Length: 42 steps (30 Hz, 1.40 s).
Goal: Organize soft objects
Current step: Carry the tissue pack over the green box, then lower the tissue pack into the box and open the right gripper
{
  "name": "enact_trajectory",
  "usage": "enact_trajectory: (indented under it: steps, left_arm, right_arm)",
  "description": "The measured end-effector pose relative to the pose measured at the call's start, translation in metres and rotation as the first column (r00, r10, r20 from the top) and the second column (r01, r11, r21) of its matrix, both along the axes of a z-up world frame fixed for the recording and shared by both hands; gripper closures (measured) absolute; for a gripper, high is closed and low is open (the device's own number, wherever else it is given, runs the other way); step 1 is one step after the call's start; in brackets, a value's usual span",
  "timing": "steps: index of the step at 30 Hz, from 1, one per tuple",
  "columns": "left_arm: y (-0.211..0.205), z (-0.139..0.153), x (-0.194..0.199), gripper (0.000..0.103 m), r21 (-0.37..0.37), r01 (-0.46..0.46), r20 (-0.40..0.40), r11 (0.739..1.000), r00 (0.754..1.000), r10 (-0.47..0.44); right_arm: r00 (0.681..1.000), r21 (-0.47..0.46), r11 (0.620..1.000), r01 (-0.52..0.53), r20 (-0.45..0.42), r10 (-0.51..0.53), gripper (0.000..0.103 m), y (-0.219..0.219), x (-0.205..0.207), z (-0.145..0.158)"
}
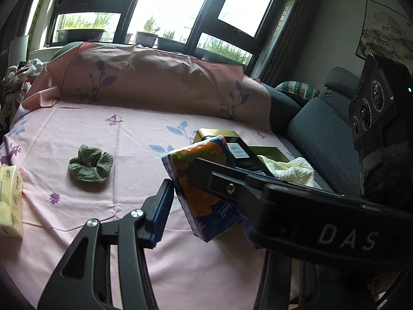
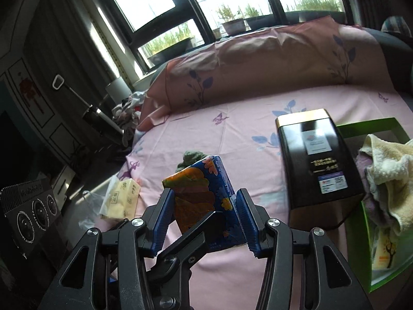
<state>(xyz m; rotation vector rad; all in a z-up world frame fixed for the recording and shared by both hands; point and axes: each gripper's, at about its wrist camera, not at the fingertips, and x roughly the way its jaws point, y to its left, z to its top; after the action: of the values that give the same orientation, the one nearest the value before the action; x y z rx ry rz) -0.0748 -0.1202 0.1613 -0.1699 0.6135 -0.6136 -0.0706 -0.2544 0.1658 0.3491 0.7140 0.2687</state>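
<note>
Both grippers clamp the blue tissue pack, left gripper and right gripper; its long axis points toward twelve; the green tray lies at two o'clock.

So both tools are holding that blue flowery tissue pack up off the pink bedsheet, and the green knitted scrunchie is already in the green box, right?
Not quite. The green scrunchie lies on the pink bedsheet, as the left wrist view shows; both tools do hold the tissue pack.
</note>
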Motion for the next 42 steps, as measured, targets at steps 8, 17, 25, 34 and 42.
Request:
enact_trajectory:
  steps: [8, 17, 25, 34, 42]
  left_arm:
    - [-0.089, 0.026, -0.016, 0.056, 0.038, 0.181, 0.096, 0.983, 0.978, -0.184]
    - [-0.17, 0.008, -0.025, 0.055, 0.118, 0.288, 0.03, 0.95, 0.956, -0.293]
    - [-0.219, -0.023, -0.016, 0.055, 0.184, 0.307, -0.076, 0.934, 0.952, -0.297]
    - [-0.231, -0.036, -0.018, 0.053, 0.253, 0.263, -0.078, 0.931, 0.965, -0.252]
    - [-0.212, -0.022, -0.025, 0.026, 0.233, 0.263, -0.035, 0.936, 0.964, -0.263]
  right_arm:
    - [0.973, 0.031, 0.979, 0.203, 0.104, -0.206, 0.051, -0.081, -0.042, 0.021]
    - [0.936, 0.118, 0.932, 0.343, 0.04, -0.35, 0.05, -0.16, -0.061, -0.006]
    - [0.91, 0.189, 0.89, 0.414, -0.093, -0.403, 0.05, -0.203, -0.057, -0.044]
    - [0.889, 0.198, 0.87, 0.451, -0.191, -0.417, 0.05, -0.218, -0.054, -0.068]
    - [0.842, 0.157, 0.831, 0.534, -0.183, -0.507, 0.035, -0.226, -0.066, -0.061]
